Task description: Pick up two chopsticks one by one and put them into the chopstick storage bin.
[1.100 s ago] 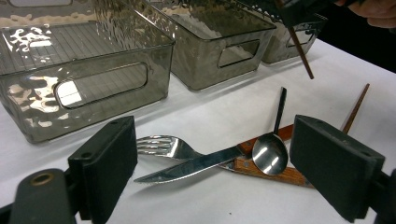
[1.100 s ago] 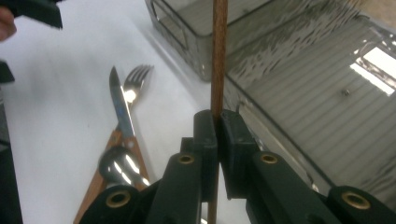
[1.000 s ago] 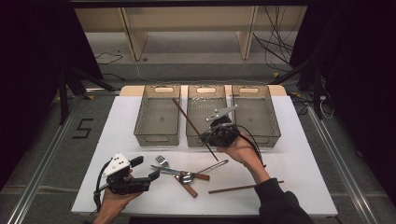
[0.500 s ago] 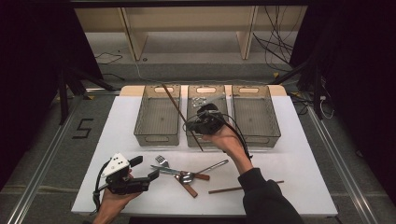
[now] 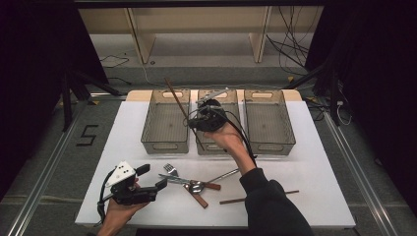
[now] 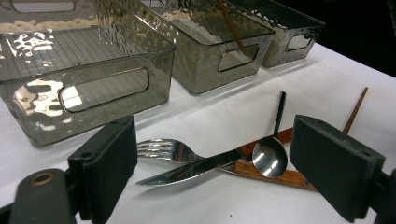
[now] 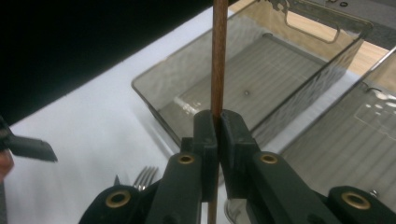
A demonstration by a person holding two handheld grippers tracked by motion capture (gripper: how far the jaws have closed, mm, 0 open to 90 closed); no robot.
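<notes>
So the right gripper (image 5: 193,121) has its jaws clamped tight on a brown chopstick (image 5: 178,101), holding it tilted in the air over the left bin (image 5: 164,142) and middle bin (image 5: 216,147) along the table's far edge. The left gripper (image 5: 151,178) sits near the front left corner with jaws wide apart, nothing between them. A fork (image 6: 163,150), knife (image 6: 187,170) and spoon (image 6: 268,156) lie piled just beyond it, and a second chopstick (image 5: 258,196) lies toward the front edge.

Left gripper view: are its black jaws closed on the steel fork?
No: the left gripper stands open, the steel fork lying untouched beyond.
</notes>
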